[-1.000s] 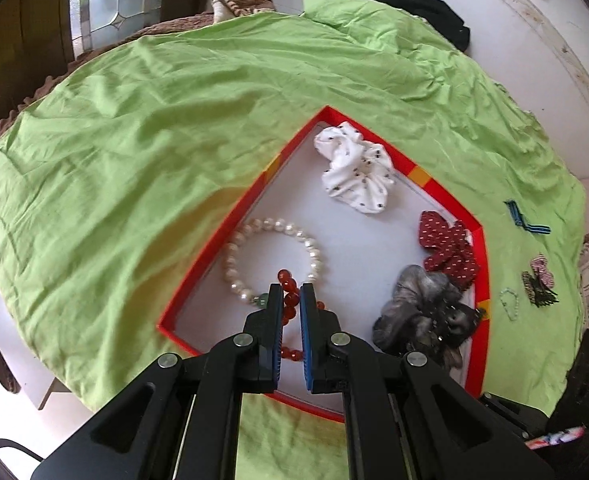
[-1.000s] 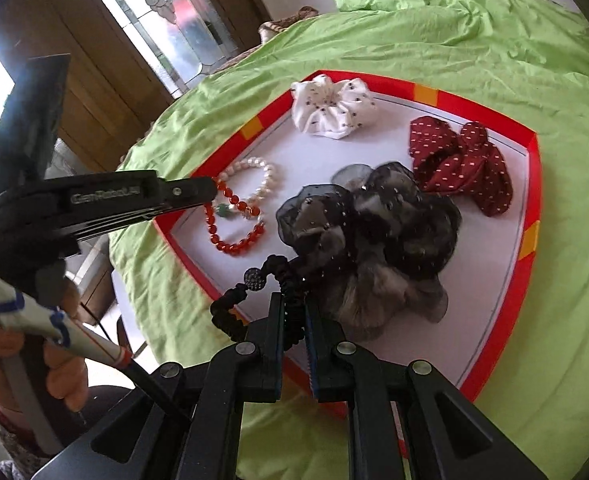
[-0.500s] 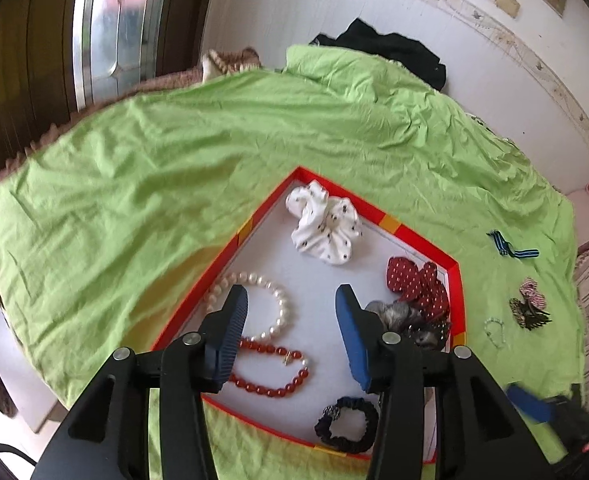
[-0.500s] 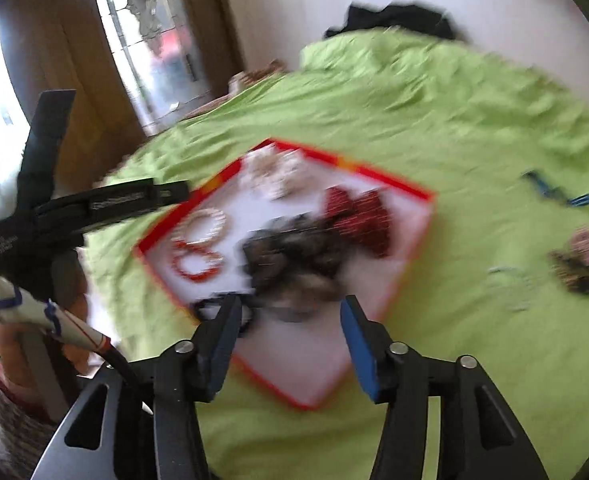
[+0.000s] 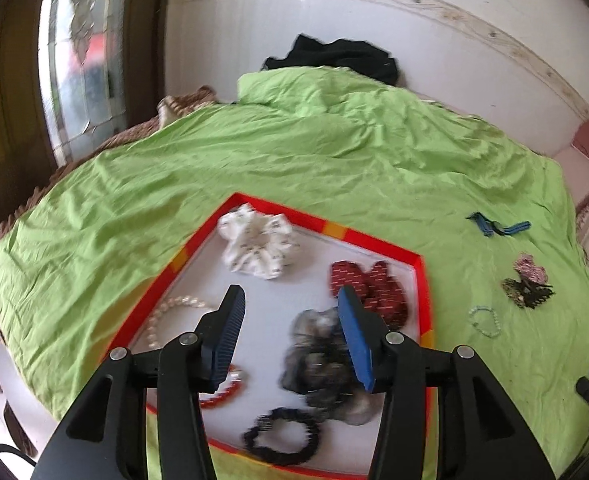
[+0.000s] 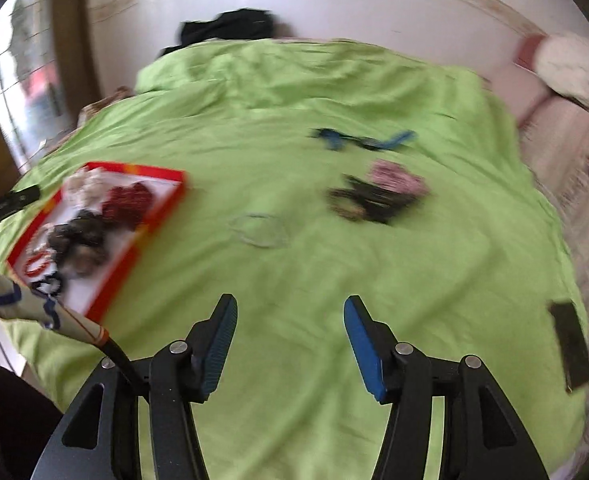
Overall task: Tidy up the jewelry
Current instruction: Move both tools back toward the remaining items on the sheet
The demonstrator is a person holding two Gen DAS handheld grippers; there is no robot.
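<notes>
Jewelry sits in two groups on the green bedspread point(image 5: 334, 152): sorted pieces inside the red-rimmed tray point(image 5: 374, 236) near the bed's left edge, and loose pieces still out on the cloth toward the right edge. My left gripper point(image 5: 290, 336) hangs above the tray with its jaws wide apart and nothing between them. Under it I see a pearl bracelet point(image 5: 166, 312), a red bead bracelet point(image 5: 222, 394), a black hair tie point(image 5: 282, 436), a grey gauzy scrunchie point(image 5: 318, 364), a dark red dotted bow point(image 5: 370, 288) and a white dotted scrunchie point(image 5: 258, 244). Each has its own patch of the white floor, which I take to be the purpose of the tray.

My right gripper point(image 6: 290, 344) faces the unsorted side, its jaws also spread and empty, apparently ready to collect. Ahead of it, though blurred, lie a thin pale beaded bracelet point(image 6: 260, 230), a dark clip point(image 6: 368, 202) touching a pink piece point(image 6: 398, 178), and a blue ribbon clip point(image 6: 358, 140) farther toward the head of the bed. The pale bracelet is nearest, so I judge it the likely next pick; it looks slight and flat, hard to catch.
</notes>
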